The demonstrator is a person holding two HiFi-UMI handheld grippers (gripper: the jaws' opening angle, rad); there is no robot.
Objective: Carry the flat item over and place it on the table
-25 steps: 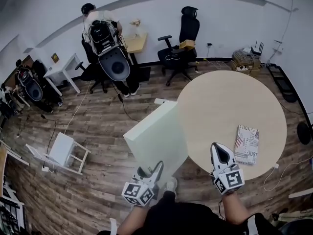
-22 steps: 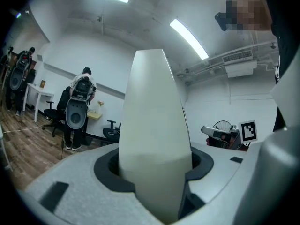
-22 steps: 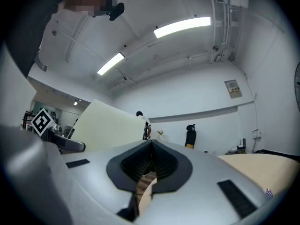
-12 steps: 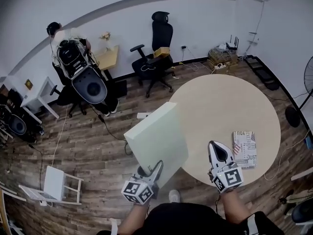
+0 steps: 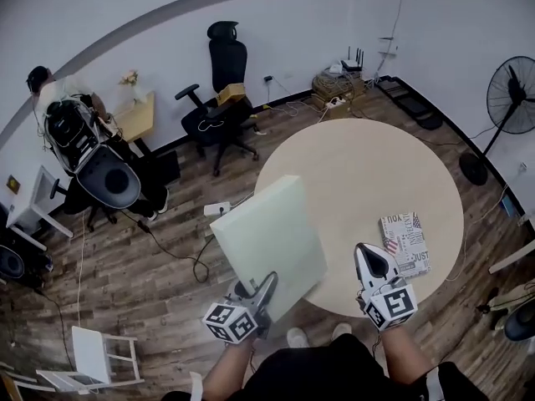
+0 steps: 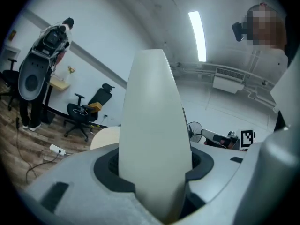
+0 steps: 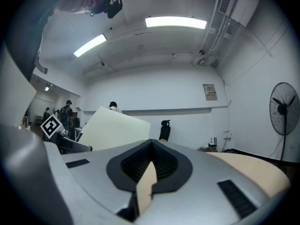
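Left gripper: jaws clamped on the near edge of the pale green panel, one thick slab filling the gap between them. Right gripper: jaws together, nothing held, hovering over the near rim of the round table.

Edges / room:
- The panel is held tilted in the air off the table's left side. Its right edge overlaps the table's left rim in the head view. I can't tell whether it touches.
- The tabletop is bare apart from one printed book, which lies flat near the table's right rim, just beside the right gripper's tip. The whole centre and far half are free.
- On the floor left of the table there is one power strip with a cable trailing from it. Otherwise the wood floor there is open.

Counts:
- 1 panel, 1 book, 1 table
- 1 black office chair beyond the table's far-left side
- 1 small wooden desk left of that chair
- 1 standing fan off the table's right side
- 1 white stool well left of the table
- 1 person far left by the wall

Hidden / unclear:
- The panel's gripped edge is buried in the left jaws, and the panel covers the table's left rim.
- In the left gripper view the panel blocks the whole centre.
- The far-left person is mostly behind gear.
- The clutter by the wall beyond the table is too small to identify.
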